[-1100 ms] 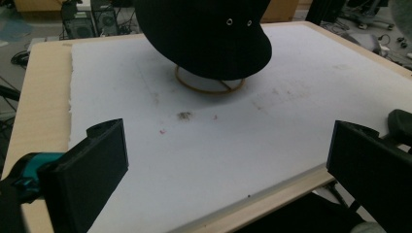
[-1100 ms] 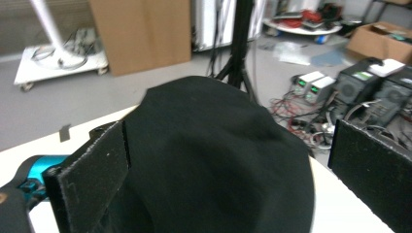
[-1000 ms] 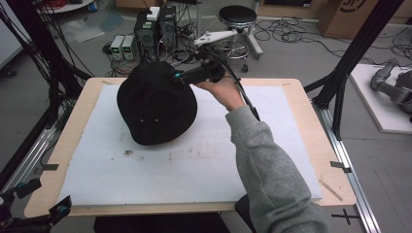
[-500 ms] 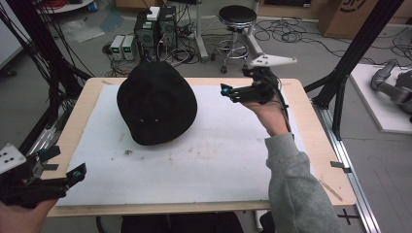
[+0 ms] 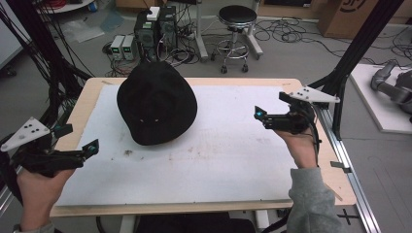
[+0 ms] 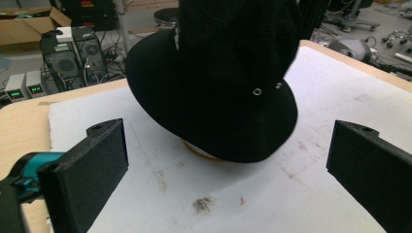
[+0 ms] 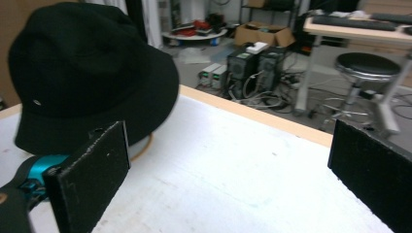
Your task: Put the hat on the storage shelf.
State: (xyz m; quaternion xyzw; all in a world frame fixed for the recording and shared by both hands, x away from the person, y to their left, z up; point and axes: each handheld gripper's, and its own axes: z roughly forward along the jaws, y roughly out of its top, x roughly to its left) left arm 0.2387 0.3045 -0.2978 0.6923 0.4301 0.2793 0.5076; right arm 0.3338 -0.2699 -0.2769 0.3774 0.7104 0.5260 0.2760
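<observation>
Flanking the black hat [image 5: 157, 103], left gripper [image 5: 92, 147] and right gripper [image 5: 259, 115] point toward it, well apart from it, jaws spread wide

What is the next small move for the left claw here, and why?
Probably ease the left claw forward toward the black bucket hat: its jaws stand wide open and empty, aimed at the brim, with bare white mat between.

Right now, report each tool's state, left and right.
Left tool: open, holding nothing, off the black hat.
Right tool: open, holding nothing, off the hat.
</observation>
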